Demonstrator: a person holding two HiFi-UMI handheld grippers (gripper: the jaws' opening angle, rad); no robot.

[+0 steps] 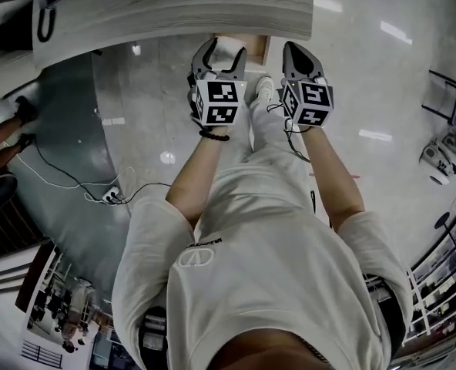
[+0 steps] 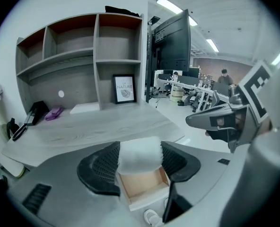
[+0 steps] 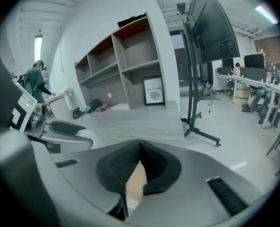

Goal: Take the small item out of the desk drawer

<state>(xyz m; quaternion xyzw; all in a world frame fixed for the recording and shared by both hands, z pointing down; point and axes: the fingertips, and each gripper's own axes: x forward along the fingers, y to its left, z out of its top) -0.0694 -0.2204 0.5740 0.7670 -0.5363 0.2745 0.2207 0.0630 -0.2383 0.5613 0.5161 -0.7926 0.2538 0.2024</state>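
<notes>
A small white soft item (image 2: 139, 152) sits between the pads of my left gripper (image 2: 140, 163), which is shut on it. Below it the desk drawer (image 2: 142, 186) stands open, its pale wooden inside bare. In the head view my left gripper (image 1: 220, 58) holds the white item (image 1: 228, 50) just in front of the desk's edge (image 1: 174, 21), above the drawer (image 1: 253, 45). My right gripper (image 1: 293, 48) hangs beside it, to the right. Its jaws (image 3: 140, 145) are shut with nothing between them. The right gripper view also catches the left gripper (image 3: 64, 129).
A shelf unit (image 2: 83, 60) stands at the back of the desk with a framed picture (image 2: 124, 89), a purple object (image 2: 53, 113) and a black object (image 2: 29, 119). A tall screen on a wheeled stand (image 3: 206, 56) is right of the desk. Cables (image 1: 112, 195) lie on the floor.
</notes>
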